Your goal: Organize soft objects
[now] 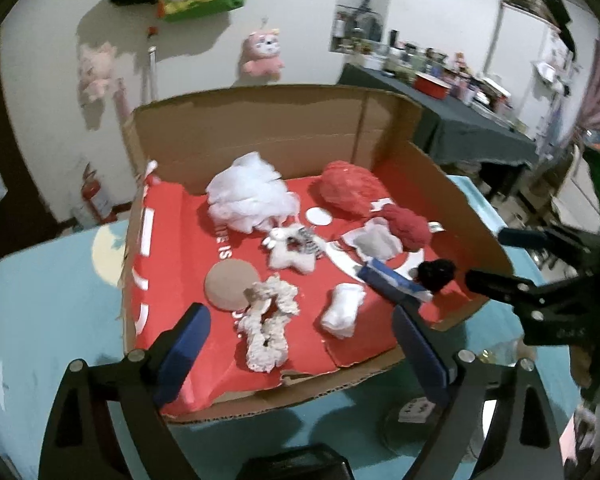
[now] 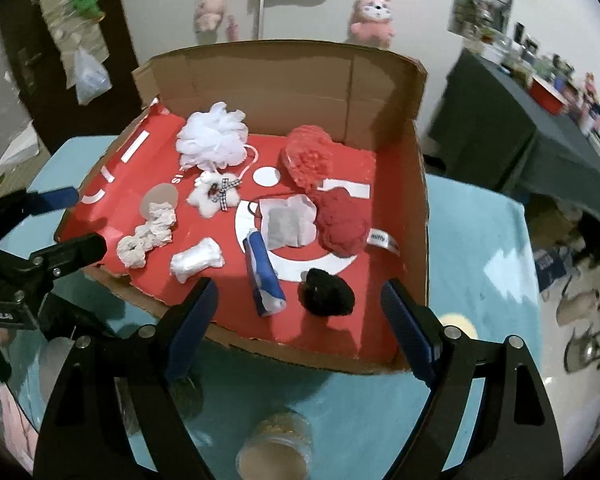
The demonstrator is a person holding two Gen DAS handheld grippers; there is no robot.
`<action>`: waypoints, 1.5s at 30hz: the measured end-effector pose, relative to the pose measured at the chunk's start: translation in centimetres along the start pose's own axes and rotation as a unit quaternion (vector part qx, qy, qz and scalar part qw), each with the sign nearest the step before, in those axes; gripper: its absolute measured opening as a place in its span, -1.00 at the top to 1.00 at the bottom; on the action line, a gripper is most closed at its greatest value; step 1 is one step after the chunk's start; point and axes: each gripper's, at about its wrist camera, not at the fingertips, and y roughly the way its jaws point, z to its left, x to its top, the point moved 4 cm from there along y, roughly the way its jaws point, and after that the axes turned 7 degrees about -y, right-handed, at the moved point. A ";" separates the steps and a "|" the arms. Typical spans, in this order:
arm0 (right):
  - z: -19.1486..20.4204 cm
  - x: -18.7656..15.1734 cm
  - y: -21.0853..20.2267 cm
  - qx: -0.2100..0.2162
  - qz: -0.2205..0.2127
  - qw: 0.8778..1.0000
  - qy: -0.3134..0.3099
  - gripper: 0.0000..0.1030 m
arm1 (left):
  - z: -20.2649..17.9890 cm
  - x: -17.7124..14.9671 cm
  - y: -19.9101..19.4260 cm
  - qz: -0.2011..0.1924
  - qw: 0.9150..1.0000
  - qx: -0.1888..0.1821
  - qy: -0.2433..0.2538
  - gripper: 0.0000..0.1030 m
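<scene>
Both claws, left gripper (image 1: 300, 344) & right gripper (image 2: 300, 320), are spread wide w/ nothing inside (just waiting), soft toys sit in the cardboard box (image 2: 284, 76), so next is prob. grabbing the black pom-pom (image 2: 327, 293).

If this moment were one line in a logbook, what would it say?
left hand-held gripper: open, empty | right hand-held gripper: open, empty | soft items in cardboard box
</scene>
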 end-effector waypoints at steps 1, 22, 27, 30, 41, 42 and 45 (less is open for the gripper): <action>0.0 -0.2 0.1 -0.001 0.000 1.000 0.004 -0.62 | 0.1 -0.1 0.2 0.001 1.000 0.005 -0.006 -0.83; 0.1 -1.9 2.7 -0.030 0.008 0.999 0.040 -0.62 | 1.1 -2.2 3.3 0.027 0.997 0.050 -0.046 -0.86; -0.3 -2.1 2.9 -0.030 0.011 0.998 0.050 -0.62 | 1.2 -2.4 3.7 0.035 0.997 0.056 -0.049 -0.86; -0.5 -2.2 3.0 -0.024 0.013 0.998 0.058 -0.62 | 1.3 -2.5 3.8 0.041 0.996 0.054 -0.052 -0.86; -0.7 -2.3 2.9 -0.028 0.010 0.998 0.059 -0.62 | 1.5 -2.4 3.9 0.041 0.996 0.056 -0.053 -0.86; -0.7 -2.3 2.9 -0.027 0.010 0.998 0.059 -0.62 | 1.4 -2.5 3.9 0.040 0.996 0.055 -0.052 -0.86; -0.7 -2.3 2.9 -0.027 0.009 0.998 0.058 -0.62 | 1.4 -2.5 3.9 0.041 0.996 0.055 -0.053 -0.86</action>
